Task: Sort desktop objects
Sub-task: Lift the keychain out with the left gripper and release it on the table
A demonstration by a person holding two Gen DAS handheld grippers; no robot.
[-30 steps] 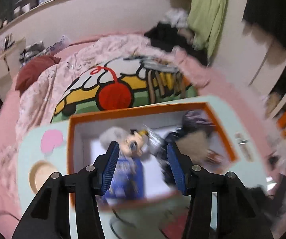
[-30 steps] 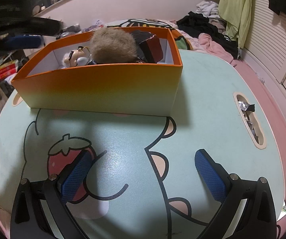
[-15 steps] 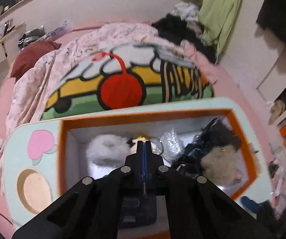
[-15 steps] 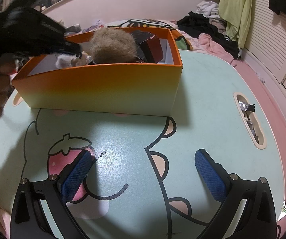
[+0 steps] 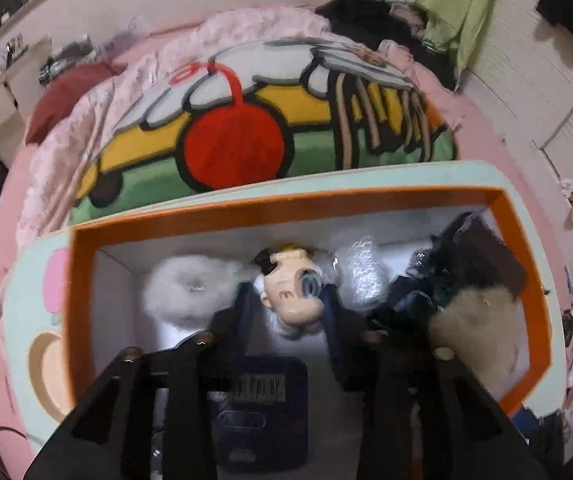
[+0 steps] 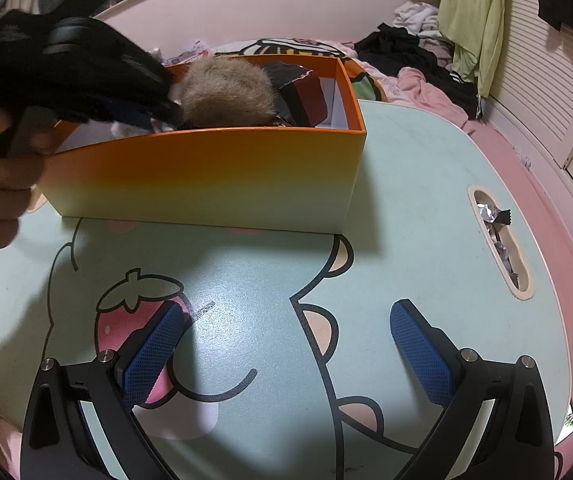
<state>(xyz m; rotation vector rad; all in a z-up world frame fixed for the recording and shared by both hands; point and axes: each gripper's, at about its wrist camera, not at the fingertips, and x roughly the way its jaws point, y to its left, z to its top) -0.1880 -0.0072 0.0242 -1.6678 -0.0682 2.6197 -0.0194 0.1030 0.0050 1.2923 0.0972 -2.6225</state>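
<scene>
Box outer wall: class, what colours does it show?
The box fades from orange at the top to pale yellow-white below; right wrist view shows it best.

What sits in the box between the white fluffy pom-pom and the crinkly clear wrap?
The figurine head, seen in the left wrist view, with the left gripper straddling it inside the orange box.

Left gripper angled steeply down, jaws just reopened, partly apart. Right gripper low, jaws wide, empty.
</scene>
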